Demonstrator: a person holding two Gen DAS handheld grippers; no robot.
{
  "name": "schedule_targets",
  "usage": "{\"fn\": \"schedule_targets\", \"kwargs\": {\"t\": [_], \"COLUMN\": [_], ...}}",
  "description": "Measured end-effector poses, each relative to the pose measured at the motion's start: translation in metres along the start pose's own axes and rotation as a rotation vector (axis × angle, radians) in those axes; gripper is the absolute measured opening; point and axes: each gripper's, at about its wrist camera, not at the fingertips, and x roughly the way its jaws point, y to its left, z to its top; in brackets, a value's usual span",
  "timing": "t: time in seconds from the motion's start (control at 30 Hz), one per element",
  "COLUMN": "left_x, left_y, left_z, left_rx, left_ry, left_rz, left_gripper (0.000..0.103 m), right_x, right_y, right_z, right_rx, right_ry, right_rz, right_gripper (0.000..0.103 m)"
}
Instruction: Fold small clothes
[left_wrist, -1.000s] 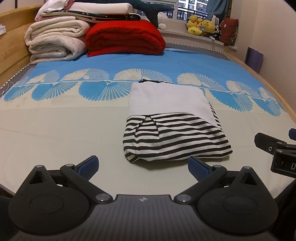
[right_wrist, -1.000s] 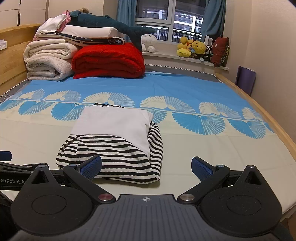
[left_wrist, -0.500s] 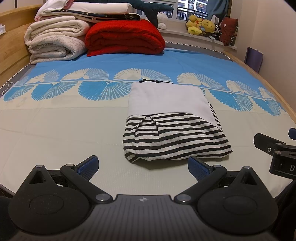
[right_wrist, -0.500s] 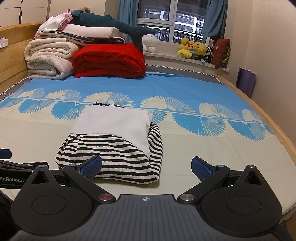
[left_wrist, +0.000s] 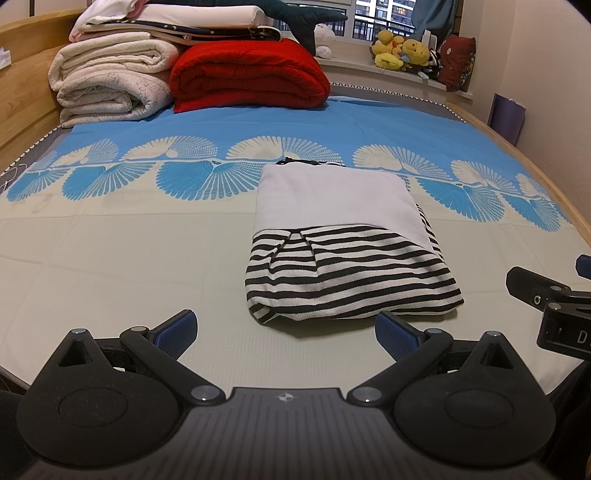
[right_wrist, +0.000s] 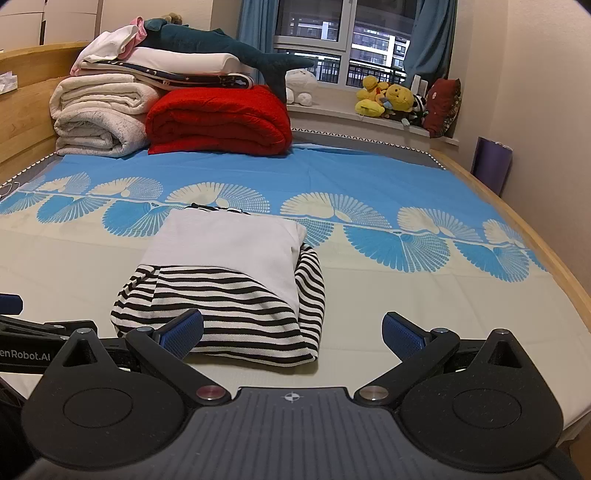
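Blue-padded jaws of both the left gripper (left_wrist: 284, 328) and right gripper (right_wrist: 291, 330) stand wide open and empty, the folded striped garment (left_wrist: 343, 266) lying just beyond them on the bed (left_wrist: 110, 258), long axis running near-to-far, between both grippers.

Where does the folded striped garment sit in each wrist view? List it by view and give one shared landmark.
Left wrist view: the folded striped garment lies right of centre on the bed, just beyond the open jaws.
Right wrist view: the garment lies left of centre, its near edge partly behind the blue left pad.
Shared landmark: the red blanket at the far end of the bed.
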Motion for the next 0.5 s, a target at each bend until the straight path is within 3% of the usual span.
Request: {"fn": "schedule_targets", "kwargs": {"t": [0.5], "left_x": [-0.0002], "left_y": [0.0002], "left_z": [0.0002], "left_rx": [0.001], "left_ry": [0.000], "left_rz": [-0.001], "left_gripper": [0.103], "right_x": [-0.0001], "right_y": [0.0001], "right_z": [0.0004], "right_rx": [-0.005], "right_ry": [0.000], "right_rz": [0.001], "right_gripper": [0.102]}}
